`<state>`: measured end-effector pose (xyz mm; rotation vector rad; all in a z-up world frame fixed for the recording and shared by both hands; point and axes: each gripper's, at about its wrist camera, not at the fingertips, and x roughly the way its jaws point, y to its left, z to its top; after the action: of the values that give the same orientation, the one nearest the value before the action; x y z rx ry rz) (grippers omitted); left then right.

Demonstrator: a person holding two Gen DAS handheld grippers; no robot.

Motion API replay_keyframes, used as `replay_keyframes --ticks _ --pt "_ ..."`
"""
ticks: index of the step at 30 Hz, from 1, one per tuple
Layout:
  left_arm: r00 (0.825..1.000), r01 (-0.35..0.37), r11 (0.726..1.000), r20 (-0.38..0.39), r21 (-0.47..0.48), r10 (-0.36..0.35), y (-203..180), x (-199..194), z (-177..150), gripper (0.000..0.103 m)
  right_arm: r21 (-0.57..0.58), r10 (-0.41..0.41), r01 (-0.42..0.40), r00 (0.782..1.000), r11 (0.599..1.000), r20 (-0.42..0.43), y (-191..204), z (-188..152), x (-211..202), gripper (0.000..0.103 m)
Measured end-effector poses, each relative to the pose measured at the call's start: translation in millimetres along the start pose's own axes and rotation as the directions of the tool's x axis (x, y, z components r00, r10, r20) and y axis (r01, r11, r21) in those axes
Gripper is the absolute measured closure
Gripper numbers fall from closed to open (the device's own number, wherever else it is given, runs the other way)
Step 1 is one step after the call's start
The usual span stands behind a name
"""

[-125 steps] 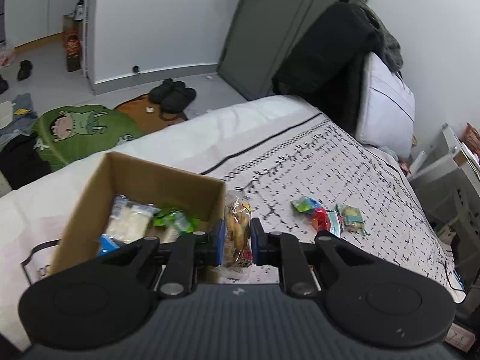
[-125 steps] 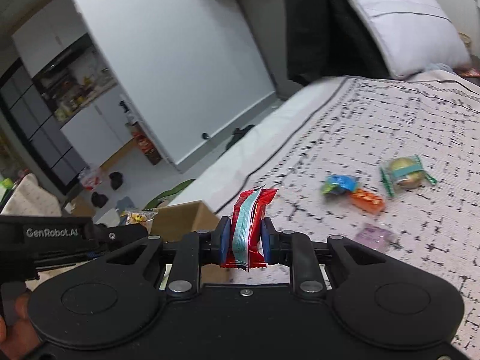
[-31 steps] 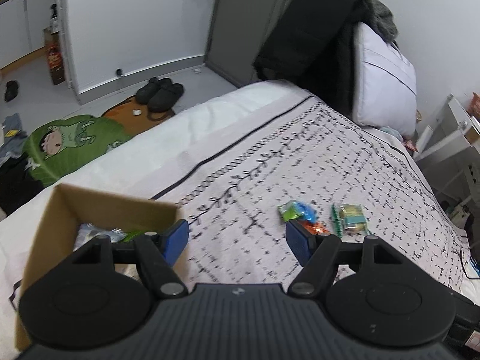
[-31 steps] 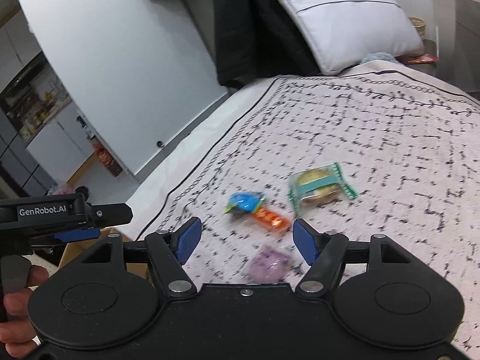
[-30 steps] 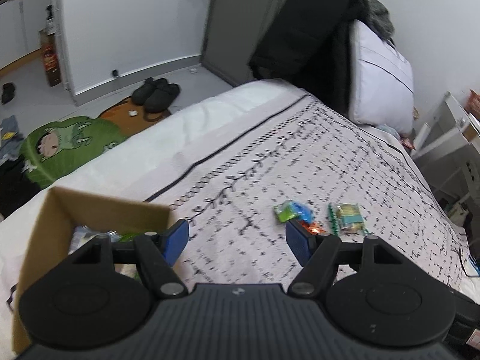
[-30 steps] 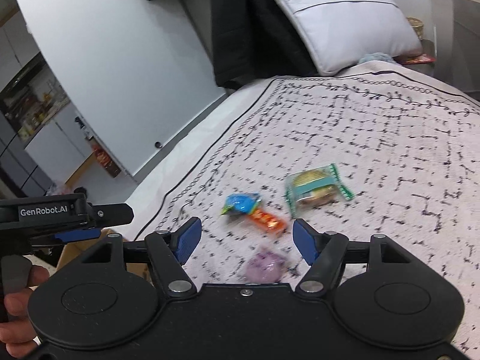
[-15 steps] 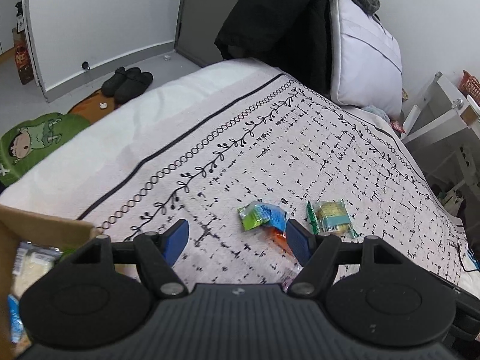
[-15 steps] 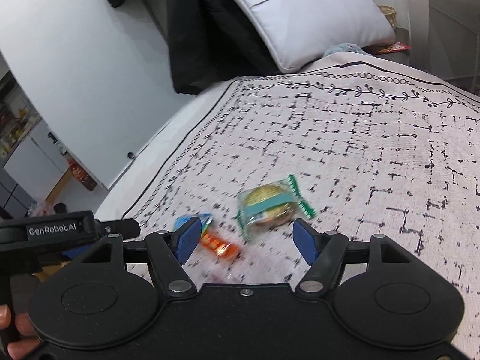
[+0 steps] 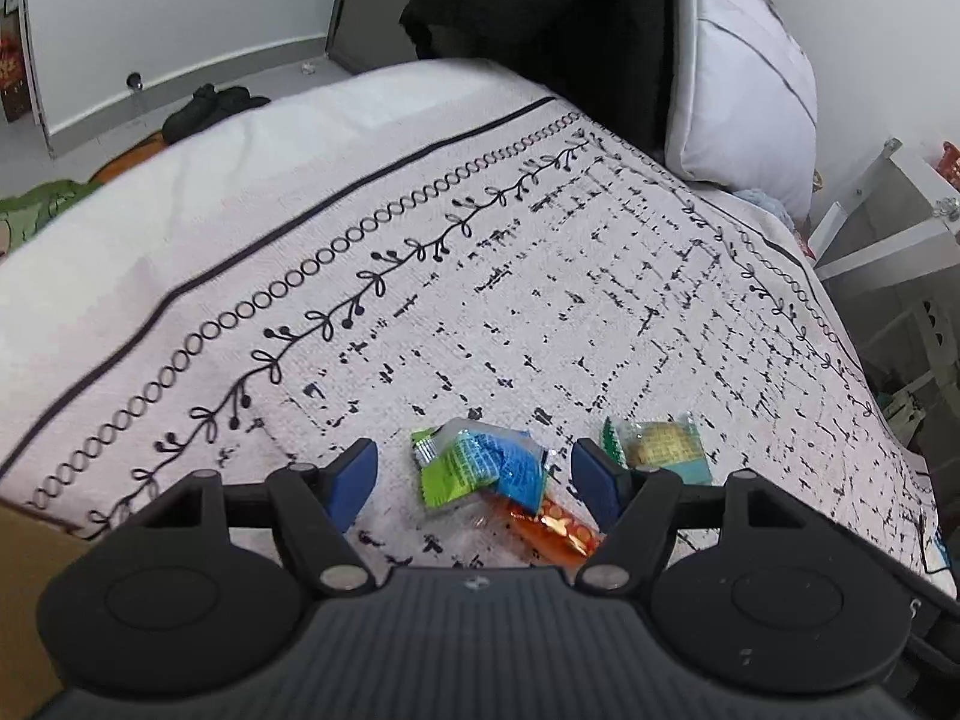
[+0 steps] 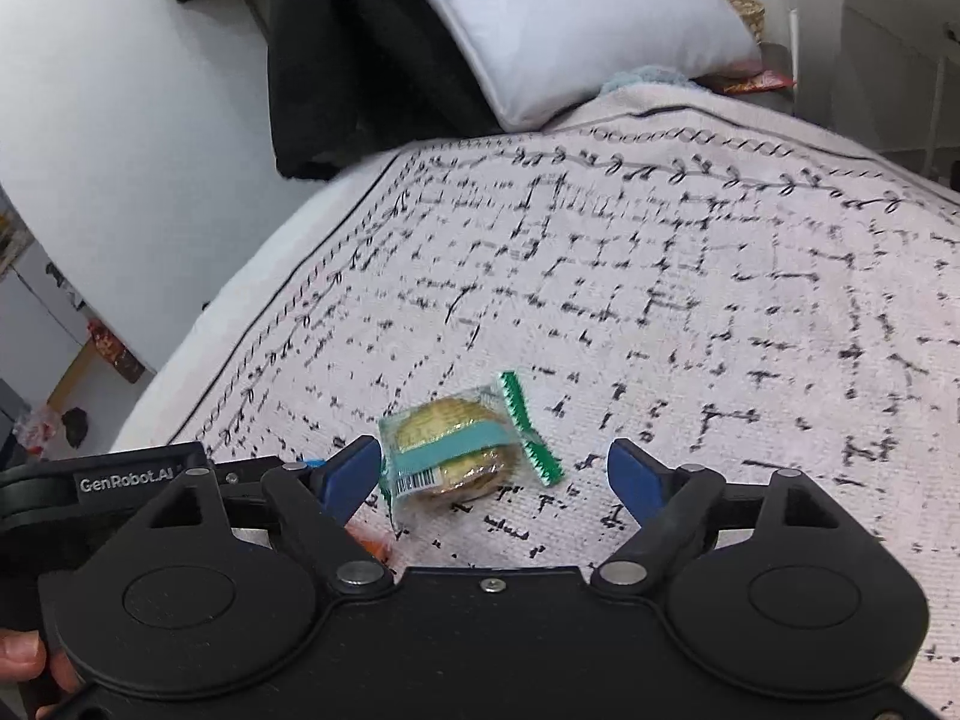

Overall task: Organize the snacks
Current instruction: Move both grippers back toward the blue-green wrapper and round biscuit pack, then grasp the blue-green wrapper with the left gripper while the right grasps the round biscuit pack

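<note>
My left gripper (image 9: pixel 474 474) is open and empty, low over the patterned bedspread (image 9: pixel 540 276). A green and blue snack packet (image 9: pixel 477 468) lies between its fingers, on top of an orange packet (image 9: pixel 552 531). A clear wrapped biscuit with green ends (image 9: pixel 657 450) lies just right of them. My right gripper (image 10: pixel 495 471) is open and empty, with that wrapped biscuit (image 10: pixel 456 450) lying between its fingers, nearer the left one. A corner of the cardboard box (image 9: pixel 24 576) shows at the lower left of the left wrist view.
A white pillow (image 10: pixel 570 18) and dark clothes (image 10: pixel 360 60) stand at the head of the bed. A white shelf unit (image 9: pixel 900 252) stands right of the bed. Shoes (image 9: pixel 210 108) lie on the floor beyond the far edge. The other gripper (image 10: pixel 120 480) is at the left.
Both grippers let go of their snacks at the box, opened, and moved right over the bed. Now they are down close to the loose packets, and the box has slid almost out of view.
</note>
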<state>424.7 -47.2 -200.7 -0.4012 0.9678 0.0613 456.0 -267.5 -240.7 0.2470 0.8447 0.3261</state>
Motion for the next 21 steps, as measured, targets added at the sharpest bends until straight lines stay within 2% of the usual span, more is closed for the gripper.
replay_keyframes --ticks 6,11,13,14,15,16,18,19,21 --pt "1.000 0.002 1.000 -0.021 -0.010 -0.002 8 20 -1 0.033 -0.046 -0.001 0.000 1.000 0.999 -0.024 9 -6 15 0.021" --pt "1.000 0.012 1.000 0.006 0.021 -0.012 6 25 -5 0.034 -0.091 -0.027 0.026 1.000 0.995 -0.015 18 -11 24 0.021" --pt "1.000 0.020 0.999 0.010 0.029 -0.021 5 26 -5 0.038 -0.104 -0.032 0.031 0.999 0.994 -0.008 21 -12 26 0.020" --pt "1.000 0.026 0.999 0.012 0.026 -0.026 5 26 -5 0.043 -0.109 -0.036 0.035 0.999 0.993 -0.003 23 -12 26 0.020" --pt "0.999 0.037 0.999 0.011 0.025 -0.037 6 26 -6 0.052 -0.114 -0.041 0.040 0.999 0.993 0.000 23 -13 27 0.020" --pt "0.999 0.044 0.999 0.004 0.025 -0.044 6 26 -6 0.055 -0.121 -0.048 0.048 0.999 0.991 0.002 25 -13 28 0.020" --pt "0.999 0.049 0.998 0.003 0.030 -0.049 5 24 -6 0.066 -0.133 -0.055 0.056 0.998 0.990 0.008 27 -15 29 0.020" --pt "0.999 0.053 0.998 0.001 0.029 -0.053 6 24 -6 0.067 -0.139 -0.057 0.058 0.998 0.989 0.009 28 -16 29 0.020" --pt "0.999 0.053 0.998 0.006 0.030 -0.053 7 21 -6 0.069 -0.153 -0.062 0.062 0.998 0.986 0.006 30 -17 31 0.028"
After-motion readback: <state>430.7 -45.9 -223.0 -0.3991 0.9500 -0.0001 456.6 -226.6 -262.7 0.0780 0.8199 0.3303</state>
